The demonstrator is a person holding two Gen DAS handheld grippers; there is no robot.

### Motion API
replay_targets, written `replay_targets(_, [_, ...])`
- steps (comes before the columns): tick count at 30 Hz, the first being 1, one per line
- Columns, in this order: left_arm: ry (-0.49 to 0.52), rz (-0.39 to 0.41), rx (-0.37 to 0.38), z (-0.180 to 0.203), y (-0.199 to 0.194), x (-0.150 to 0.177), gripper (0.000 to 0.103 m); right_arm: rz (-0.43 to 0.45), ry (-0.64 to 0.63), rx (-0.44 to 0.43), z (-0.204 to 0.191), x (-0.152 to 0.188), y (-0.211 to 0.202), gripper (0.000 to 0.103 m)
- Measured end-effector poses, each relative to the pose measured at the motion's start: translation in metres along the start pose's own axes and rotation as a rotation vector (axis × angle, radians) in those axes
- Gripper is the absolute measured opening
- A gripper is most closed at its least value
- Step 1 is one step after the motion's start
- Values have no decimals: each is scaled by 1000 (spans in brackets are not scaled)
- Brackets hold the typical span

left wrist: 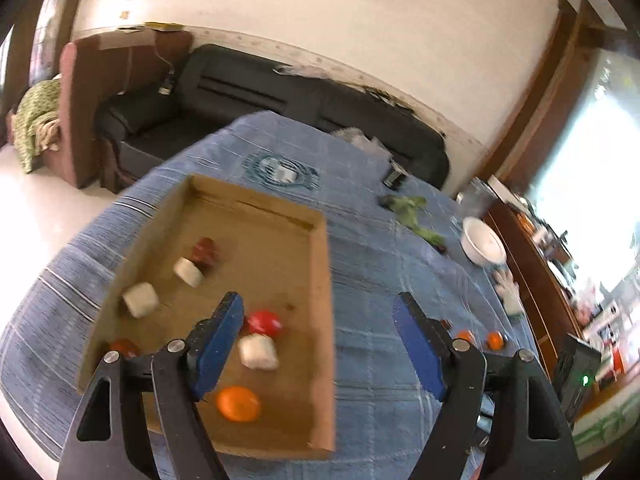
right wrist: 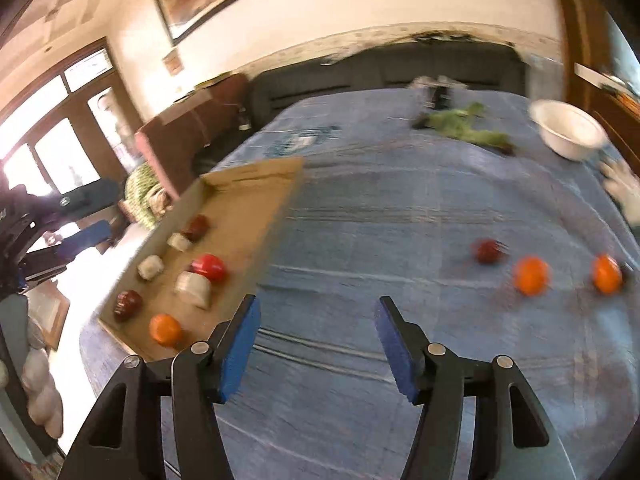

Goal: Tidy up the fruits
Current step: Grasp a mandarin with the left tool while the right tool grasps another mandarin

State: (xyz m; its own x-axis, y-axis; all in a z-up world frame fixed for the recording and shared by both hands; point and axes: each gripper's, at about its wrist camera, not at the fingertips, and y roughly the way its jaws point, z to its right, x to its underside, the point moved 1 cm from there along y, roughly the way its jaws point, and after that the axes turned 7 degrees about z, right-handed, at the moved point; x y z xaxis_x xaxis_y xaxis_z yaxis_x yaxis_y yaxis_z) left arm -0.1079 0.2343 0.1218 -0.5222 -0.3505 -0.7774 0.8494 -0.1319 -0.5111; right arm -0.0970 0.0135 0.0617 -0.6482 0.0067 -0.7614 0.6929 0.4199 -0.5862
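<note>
Seven items are lying inside the cardboard tray [left wrist: 316, 312], which is sitting on the blue plaid cloth [left wrist: 368, 264] covering the surface: an orange [left wrist: 238, 403] near the tray's closest wall, a bright red fruit [left wrist: 263, 322] just beyond it, two dark red fruits [left wrist: 205, 254] [left wrist: 124, 347], and three pale white chunks [left wrist: 259, 352] [left wrist: 188, 271] [left wrist: 140, 299] whose kind I cannot tell. The tray's long axis is running away from the left wrist camera toward the dark sofa [left wrist: 248, 92] behind the surface, with its open top facing up.

To the right of the tray, well apart from it, two oranges [right wrist: 531, 275] [right wrist: 607, 274] and one dark red fruit [right wrist: 487, 251] are lying loose on the cloth in a rough row. Beyond them, farther from the tray, a white bowl [right wrist: 568, 130] is standing near the surface's right edge, with a green leafy bundle [right wrist: 468, 126] lying beside it and a pale glove-like thing [right wrist: 624, 192] at the edge.

The left gripper [left wrist: 320, 312] is hovering over the tray's right wall, its jaws standing apart with nothing between them. The right gripper [right wrist: 318, 316] is hanging over bare cloth just right of the tray, jaws likewise spread and empty.

A broad stretch of bare cloth is lying between the tray and the loose fruit, with nothing standing in the way. Both views are blurred.
</note>
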Motion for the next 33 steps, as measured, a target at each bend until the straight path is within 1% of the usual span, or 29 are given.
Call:
replay_targets(2, [18,-20,21,13,2,7,76,7,26,48,28,5,-14,64])
replay_targets(5, [49,-45,46,31,8,17,76,17,63,165,77,9,-35,64])
replay_targets(6, [57,-54,55,37,11,20,76,20,86,217,98,10,-43,64])
replay_targets(8, [76,-79,74,50,19,27,76,28,138,273,129,8,-54,64])
replay_targets(11, [101,-111,89,66,32,37,76,36,190,324,165,3,-61,64])
replay_targets(13, [125,-134,102,77,39,44,76,34,213,343,181,0,-59,64])
replay_targets(17, [185,-152,116,96,51,55,76,23,239,346,199,-7,-43,64])
replay_targets(19, [227,-158,138,109,56,61,76,11,245,364,204,-11,-31,64])
replay_targets(21, [253,-157,156,117,61,63,76,2,260,358,209,-14,-21,64])
replay_targets(24, [284,-177,180,130,73,70,76,-1,260,376,211,-19,-8,64])
replay_targets(29, [310,-216,224,152,100,78,76,22,218,386,205,-27,0,64])
replay_targets(31, [332,-226,246,163,110,82,73,26,186,405,202,-26,2,63])
replay_targets(33, [360,-234,258,173,119,86,68,25,153,432,199,-24,3,56])
